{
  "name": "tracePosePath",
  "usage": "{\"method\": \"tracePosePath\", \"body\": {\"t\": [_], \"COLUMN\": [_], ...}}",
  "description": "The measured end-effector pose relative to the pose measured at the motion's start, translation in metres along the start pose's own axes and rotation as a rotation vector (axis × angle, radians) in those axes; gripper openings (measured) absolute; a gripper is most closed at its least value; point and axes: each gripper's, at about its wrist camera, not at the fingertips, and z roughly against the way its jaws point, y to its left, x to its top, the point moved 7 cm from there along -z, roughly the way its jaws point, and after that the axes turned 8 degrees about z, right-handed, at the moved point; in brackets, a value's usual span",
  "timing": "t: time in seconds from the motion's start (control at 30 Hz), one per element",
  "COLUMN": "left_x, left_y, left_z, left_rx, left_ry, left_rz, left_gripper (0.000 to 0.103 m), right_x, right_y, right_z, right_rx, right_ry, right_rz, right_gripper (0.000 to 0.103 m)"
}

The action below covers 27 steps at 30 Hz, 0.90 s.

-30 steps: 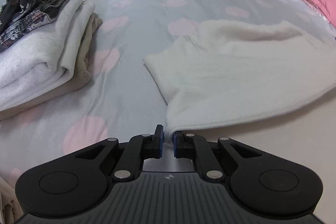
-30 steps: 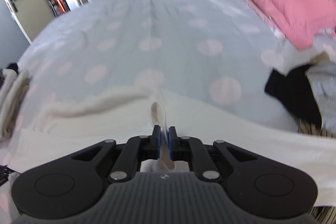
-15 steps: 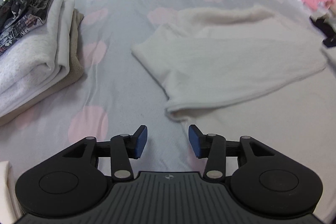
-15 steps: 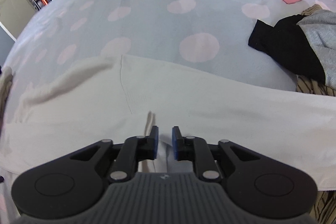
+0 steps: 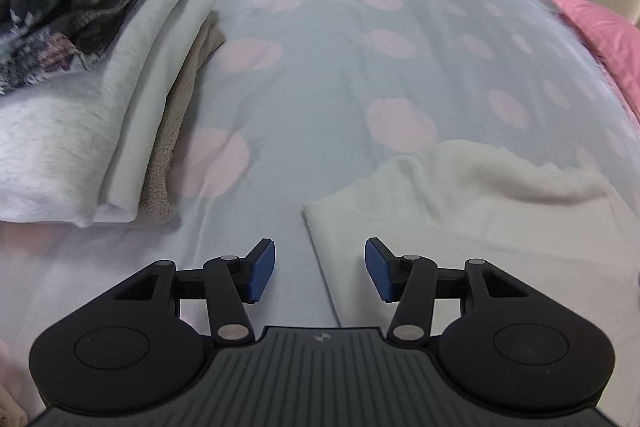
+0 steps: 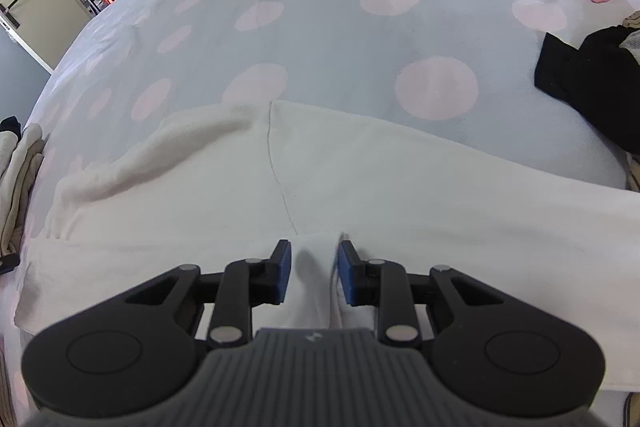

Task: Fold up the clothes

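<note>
Currently: cream fleece garment [image 6: 360, 179] flat on polka-dot bed [image 6: 328, 39]; left tool [image 5: 320, 269] spread wide, empty; right tool [image 6: 313, 273] parted, straddling a fabric ridge; folded stack [image 5: 80, 131] leftward.

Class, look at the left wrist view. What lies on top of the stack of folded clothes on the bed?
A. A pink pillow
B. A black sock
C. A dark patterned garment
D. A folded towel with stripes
C: in the left wrist view a dark patterned garment lies on top of the stack of folded clothes, above the light grey and beige layers.
</note>
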Motion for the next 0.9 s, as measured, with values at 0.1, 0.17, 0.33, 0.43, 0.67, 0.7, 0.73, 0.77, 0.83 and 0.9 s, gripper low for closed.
{"method": "tracePosePath", "body": {"t": [0.1, 0.17, 0.33, 0.43, 0.67, 0.7, 0.73, 0.77, 0.83, 0.9], "left_x": [0.004, 0.005, 0.009, 0.015, 0.017, 0.015, 0.013, 0.011, 0.009, 0.005], "left_y": [0.002, 0.001, -0.005, 0.002, -0.001, -0.003, -0.004, -0.005, -0.001, 0.004], "left_z": [-0.014, -0.017, 0.001, 0.018, 0.008, 0.004, 0.000, -0.002, 0.001, 0.008], "left_rx": [-0.011, -0.042, -0.072, -0.090, -0.022, -0.020, -0.021, -0.011, 0.015, -0.005], "left_ry": [-0.002, -0.007, -0.110, -0.175, -0.189, -0.169, -0.143, -0.129, -0.145, -0.157], "left_rz": [0.048, 0.063, 0.018, 0.044, 0.009, 0.001, -0.009, -0.018, -0.015, -0.006], "left_gripper": [0.028, 0.011, 0.002, 0.002, 0.002, 0.003, 0.003, 0.004, 0.013, 0.018], "right_x": [0.002, 0.004, 0.020, 0.030, 0.048, 0.047, 0.045, 0.043, 0.040, 0.035], "right_y": [0.005, 0.008, 0.005, 0.002, -0.007, -0.009, -0.011, -0.013, -0.017, -0.018], "right_z": [0.002, 0.005, 0.007, 0.008, 0.000, -0.006, -0.012, -0.014, -0.011, -0.005], "right_rx": [0.008, 0.014, -0.015, -0.035, -0.079, -0.081, -0.078, -0.080, -0.082, -0.057], "right_ry": [-0.017, -0.028, -0.068, -0.093, -0.110, -0.089, -0.069, -0.061, -0.072, -0.081], "right_rz": [0.034, 0.059, 0.067, 0.066, 0.049, 0.035, 0.021, 0.007, -0.018, -0.026], "right_gripper": [0.005, 0.002, 0.002, 0.002, 0.002, 0.002, 0.003, 0.008, 0.012, 0.014]}}
